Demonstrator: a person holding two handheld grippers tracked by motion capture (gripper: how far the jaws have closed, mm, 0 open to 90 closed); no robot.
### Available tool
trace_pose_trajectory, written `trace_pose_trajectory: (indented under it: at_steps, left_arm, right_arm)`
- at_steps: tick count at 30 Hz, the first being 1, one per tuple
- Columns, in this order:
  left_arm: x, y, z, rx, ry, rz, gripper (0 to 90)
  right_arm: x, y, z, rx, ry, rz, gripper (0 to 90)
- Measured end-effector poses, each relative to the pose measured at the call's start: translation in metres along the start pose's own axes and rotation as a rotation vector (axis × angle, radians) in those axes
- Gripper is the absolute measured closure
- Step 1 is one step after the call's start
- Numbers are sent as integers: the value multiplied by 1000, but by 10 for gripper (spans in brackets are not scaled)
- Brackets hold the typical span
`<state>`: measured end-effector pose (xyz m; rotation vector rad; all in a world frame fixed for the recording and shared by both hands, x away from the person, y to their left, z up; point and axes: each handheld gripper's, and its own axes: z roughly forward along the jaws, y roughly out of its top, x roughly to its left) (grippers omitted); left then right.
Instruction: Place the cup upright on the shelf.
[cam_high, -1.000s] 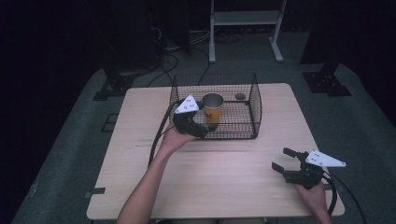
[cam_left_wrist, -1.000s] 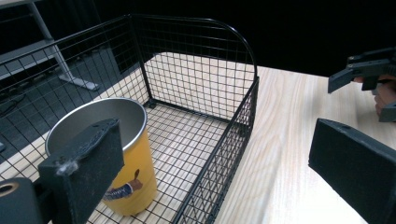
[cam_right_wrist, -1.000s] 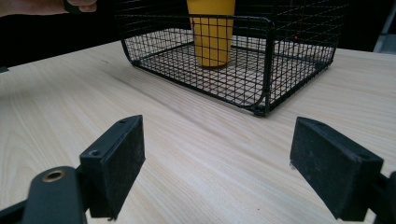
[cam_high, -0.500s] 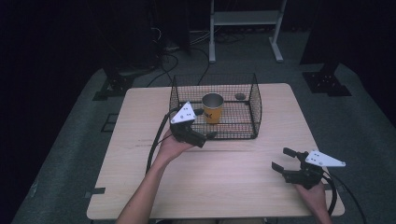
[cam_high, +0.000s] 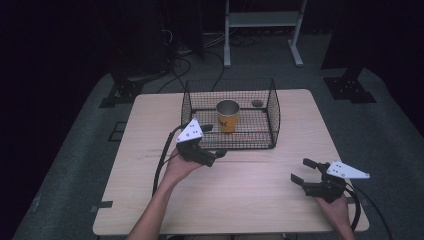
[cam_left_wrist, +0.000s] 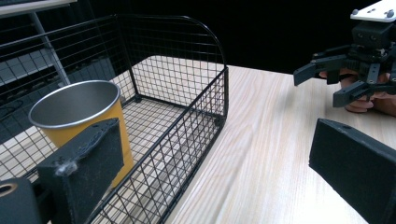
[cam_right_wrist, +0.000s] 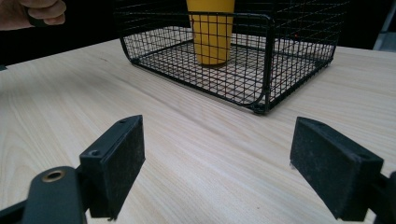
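Standing upright inside the wire basket (cam_high: 272, 107), the yellow metal cup (cam_high: 228, 115) is at the 12 o'clock side of the table (cam_high: 250, 200). The left gripper (cam_high: 215, 141) hovers just outside the basket's near wall, jaws apart and empty — probably because the cup is delivered. The right gripper (cam_high: 303, 170) waits at 4 o'clock, jaws apart too.

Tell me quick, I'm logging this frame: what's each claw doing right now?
Left claw: open, empty, beside the wire basket holding the yellow cup.
Right claw: open, empty, over the table.
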<state>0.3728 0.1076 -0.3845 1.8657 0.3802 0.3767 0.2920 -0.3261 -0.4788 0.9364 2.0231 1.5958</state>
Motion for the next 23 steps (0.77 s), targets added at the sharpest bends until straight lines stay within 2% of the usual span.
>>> trace_pose_trajectory:
  at_steps: [11, 17, 23]
  left_arm:
    - [-13, -10, -15, -22, 2, -8, 23]
    - [-21, -18, -25, -13, 13, 0, 23]
    - [-27, -28, -35, -33, 16, -23, 23]
  right_arm:
    - [0, 0, -1, 0, 0, 2, 167]
    - [1, 0, 0, 6, 7, -2, 167]
    - [1, -1, -1, 5, 7, -2, 167]
